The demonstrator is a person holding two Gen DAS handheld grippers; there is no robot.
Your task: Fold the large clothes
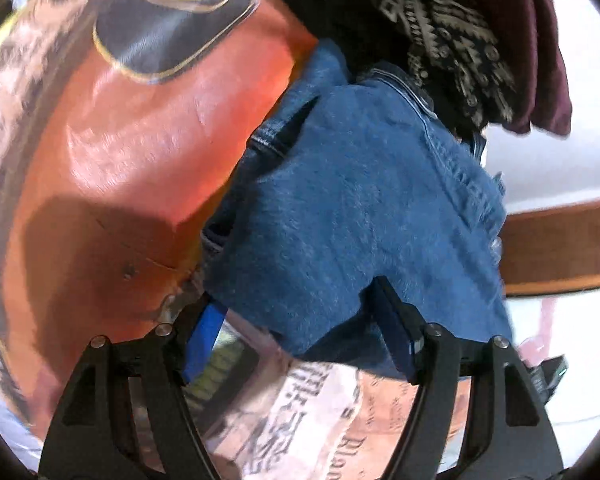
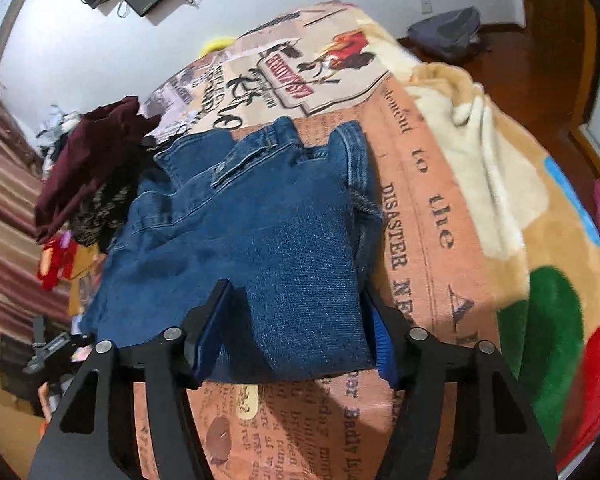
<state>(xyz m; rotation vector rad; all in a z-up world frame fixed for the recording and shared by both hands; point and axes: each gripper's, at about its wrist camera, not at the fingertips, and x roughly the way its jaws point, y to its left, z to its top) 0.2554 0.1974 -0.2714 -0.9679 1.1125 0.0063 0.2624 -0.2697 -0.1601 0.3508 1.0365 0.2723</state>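
A pair of blue denim jeans [image 2: 252, 216] lies folded on the printed bedspread [image 2: 428, 208]; it also shows in the left wrist view [image 1: 360, 208]. My right gripper [image 2: 296, 320] is wide open, and the near folded edge of the jeans lies between its blue pads [image 2: 382, 336]. My left gripper [image 1: 300, 328] is wide open too, with a corner of the denim between its fingers [image 1: 396, 332]. Neither gripper pinches the cloth.
A pile of other clothes, maroon [image 2: 88, 160] and black-and-cream patterned [image 1: 444, 28], sits against the jeans at the bed's edge. A cream and coloured plush blanket [image 2: 500, 184] covers the bed's right side. A grey bag [image 2: 448, 32] lies on the wooden floor.
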